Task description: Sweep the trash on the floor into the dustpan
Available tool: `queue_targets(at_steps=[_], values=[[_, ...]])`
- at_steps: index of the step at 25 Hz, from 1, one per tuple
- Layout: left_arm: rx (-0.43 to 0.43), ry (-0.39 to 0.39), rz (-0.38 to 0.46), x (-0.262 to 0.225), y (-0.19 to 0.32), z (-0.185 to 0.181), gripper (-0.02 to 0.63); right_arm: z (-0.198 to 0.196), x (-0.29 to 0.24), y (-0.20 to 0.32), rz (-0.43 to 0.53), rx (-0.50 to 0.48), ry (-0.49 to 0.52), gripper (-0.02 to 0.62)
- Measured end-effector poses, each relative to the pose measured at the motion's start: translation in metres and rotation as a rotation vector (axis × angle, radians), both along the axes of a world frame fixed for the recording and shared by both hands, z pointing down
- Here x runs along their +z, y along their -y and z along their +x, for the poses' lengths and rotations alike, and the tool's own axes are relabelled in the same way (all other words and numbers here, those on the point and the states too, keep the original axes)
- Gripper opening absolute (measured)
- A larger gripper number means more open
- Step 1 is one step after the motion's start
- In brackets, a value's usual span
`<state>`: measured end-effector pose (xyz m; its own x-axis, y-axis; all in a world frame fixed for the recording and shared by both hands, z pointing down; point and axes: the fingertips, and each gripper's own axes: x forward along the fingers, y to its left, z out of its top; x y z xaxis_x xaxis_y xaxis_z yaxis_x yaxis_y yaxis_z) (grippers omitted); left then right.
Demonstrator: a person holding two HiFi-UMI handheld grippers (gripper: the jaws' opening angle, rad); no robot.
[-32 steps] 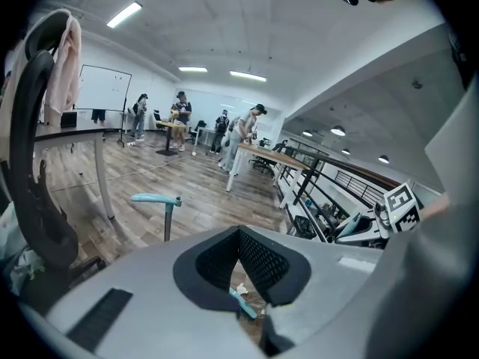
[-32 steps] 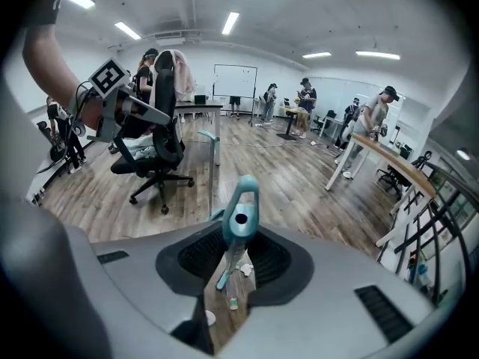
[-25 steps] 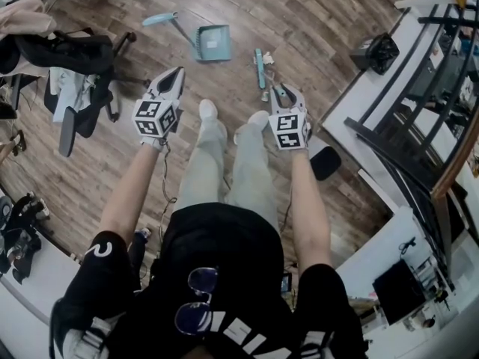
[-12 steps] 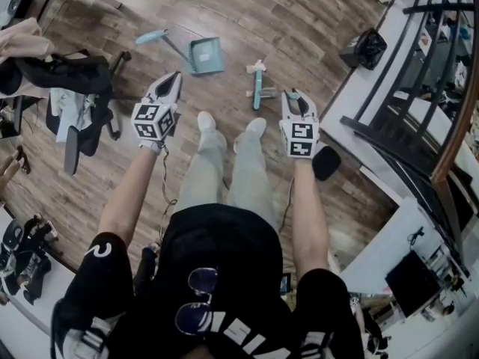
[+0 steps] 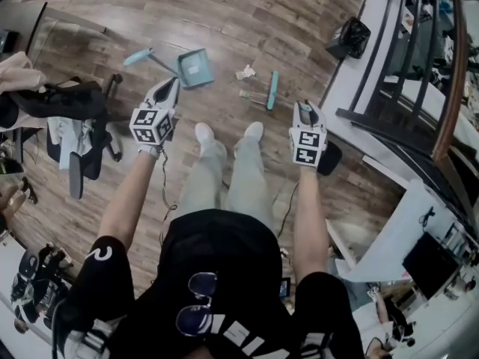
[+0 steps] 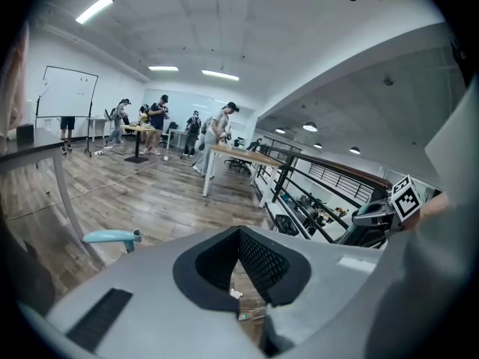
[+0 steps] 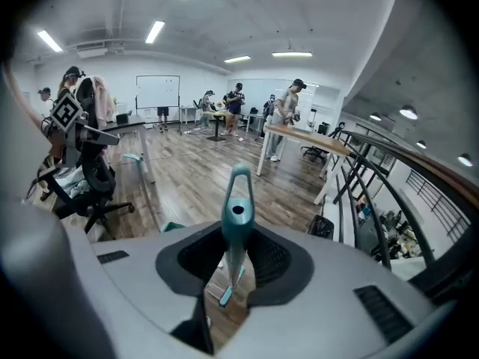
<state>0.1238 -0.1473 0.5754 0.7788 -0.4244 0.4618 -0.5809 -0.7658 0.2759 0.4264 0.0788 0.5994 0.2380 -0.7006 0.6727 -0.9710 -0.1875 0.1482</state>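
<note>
The wooden floor [image 5: 224, 21] carries everything. At its left side stands a black office chair [image 5: 75, 118] draped with clothes. The teal dustpan [image 5: 194, 67] lies ahead of the person's feet, with its handle toward the chair. The right gripper [image 5: 305, 111] pinches the handle end of the teal broom [image 5: 272, 90], whose head is down at the floor, right of the dustpan. The left gripper [image 5: 171, 87], near the dustpan, has its jaws pressed together on nothing. Between dustpan and broom head lie a crumpled white paper [image 5: 245, 72] and a clear scrap [image 5: 253, 96].
</note>
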Motion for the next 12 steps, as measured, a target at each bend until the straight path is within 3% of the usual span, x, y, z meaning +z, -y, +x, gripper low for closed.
queue_targets(at_steps=[6, 12], values=[[0.033, 0.009, -0.006, 0.008, 0.003, 0.002, -0.002, 0.026, 0.02, -0.031, -0.045, 0.135, -0.037, 0.086], [0.047, 0.034, -0.019, 0.02, 0.013, -0.012, -0.002, 0.022, 0.058, -0.041, -0.118, 0.208, -0.05, 0.086]])
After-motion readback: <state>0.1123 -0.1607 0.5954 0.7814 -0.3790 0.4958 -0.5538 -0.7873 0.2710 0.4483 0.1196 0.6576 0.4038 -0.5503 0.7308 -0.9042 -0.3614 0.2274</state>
